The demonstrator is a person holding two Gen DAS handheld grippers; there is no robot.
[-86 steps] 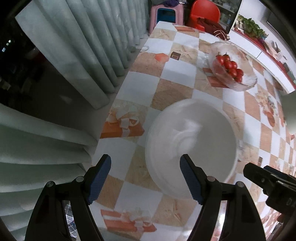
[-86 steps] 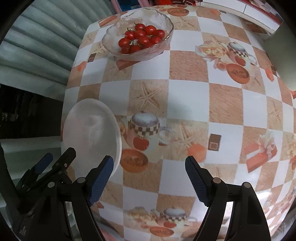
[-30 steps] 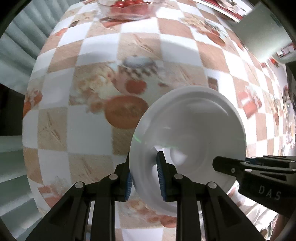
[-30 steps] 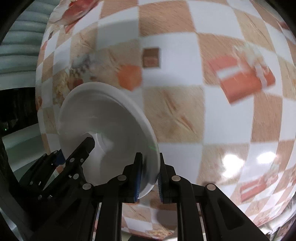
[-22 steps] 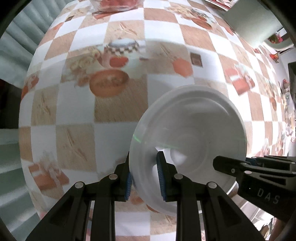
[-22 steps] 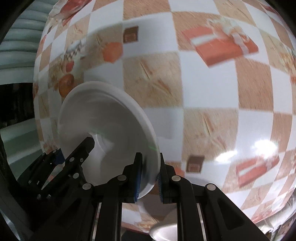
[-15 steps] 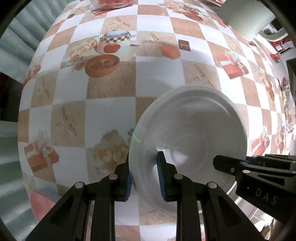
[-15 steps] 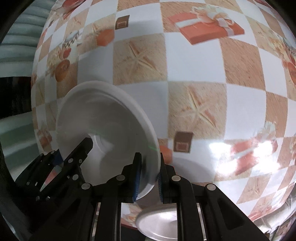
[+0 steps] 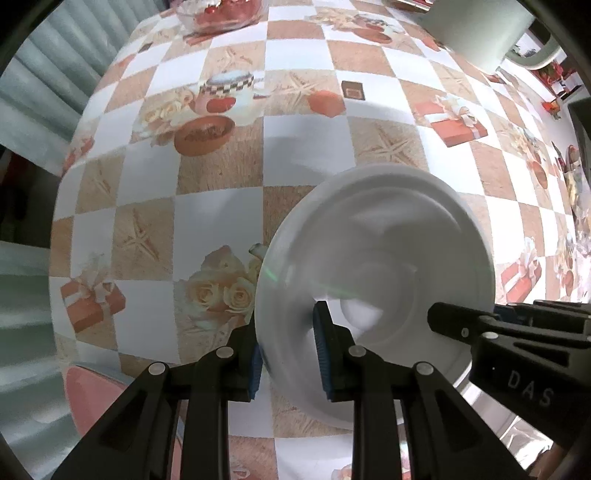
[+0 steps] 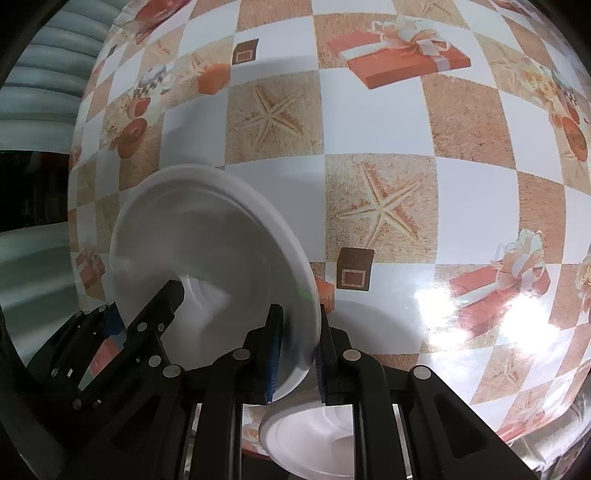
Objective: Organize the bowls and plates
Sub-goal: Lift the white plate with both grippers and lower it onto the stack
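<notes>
Both tools pinch the white bowl's (image 9: 388, 236) rim: left tool (image 9: 290, 354), right tool (image 10: 297, 354), above the bench (image 9: 221, 206).

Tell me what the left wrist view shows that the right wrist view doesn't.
Left wrist view only: a glass bowl of tomatoes at the table's far end and a pink rim near the table edge. Right wrist view only: a second white dish below the tools. Both share the white plate, pinched at opposite rims by the left tool and right tool, over the checkered tablecloth.
</notes>
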